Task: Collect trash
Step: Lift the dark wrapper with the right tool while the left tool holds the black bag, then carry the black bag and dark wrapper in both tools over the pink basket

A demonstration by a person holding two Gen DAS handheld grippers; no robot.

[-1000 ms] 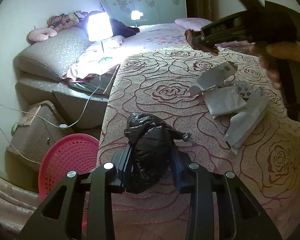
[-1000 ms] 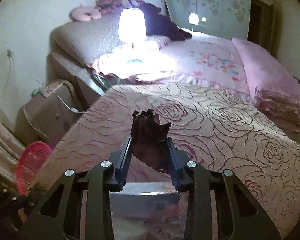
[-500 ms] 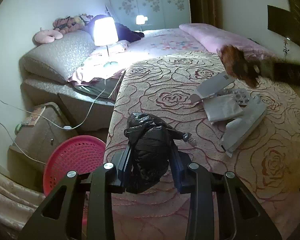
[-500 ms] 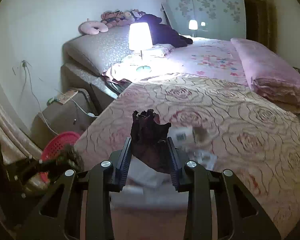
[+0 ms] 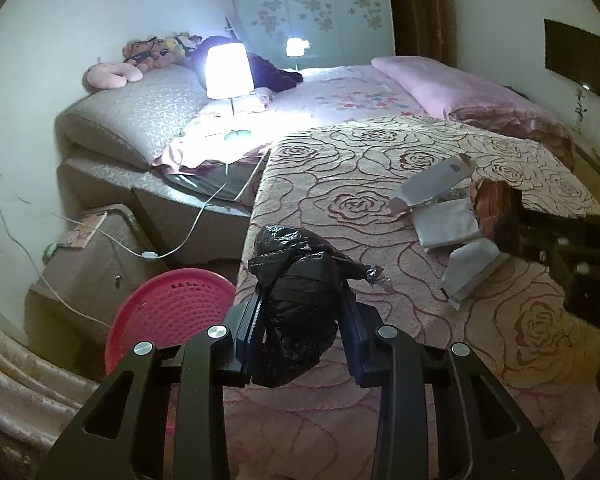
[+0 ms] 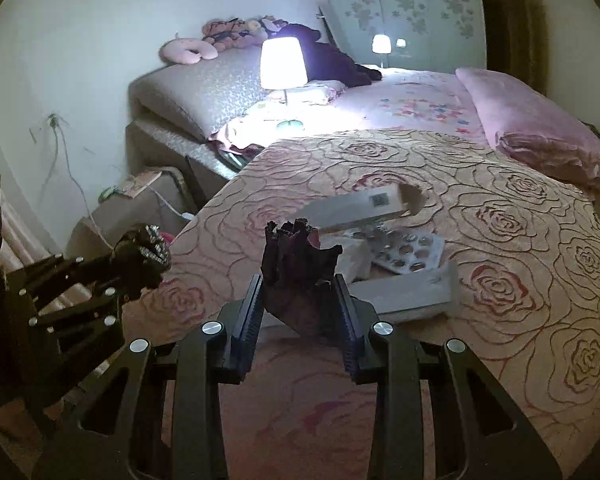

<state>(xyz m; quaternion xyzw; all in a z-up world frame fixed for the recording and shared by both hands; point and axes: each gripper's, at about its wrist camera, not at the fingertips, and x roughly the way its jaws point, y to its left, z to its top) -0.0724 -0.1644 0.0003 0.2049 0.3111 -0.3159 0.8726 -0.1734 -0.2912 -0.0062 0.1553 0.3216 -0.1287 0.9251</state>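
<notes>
**Left wrist, then right wrist: both clamped on trash**

Left wrist: my left hand-held gripper [image 5: 300, 312] is clamped on a black bag [image 5: 296, 300] above the bed's [image 5: 340, 184] edge, near the pink basket [image 5: 168, 312].

Right wrist: my right hand-held gripper [image 6: 298, 300] pinches a dark wrapper [image 6: 296, 264] over the boxes [image 6: 404, 296].

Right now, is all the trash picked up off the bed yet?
Not yet. The left gripper holds a black bag, and the right gripper holds a brown wrapper. Still on the bed: white boxes and a blister pack. Whether anything is in the pink basket can't be seen.
</notes>
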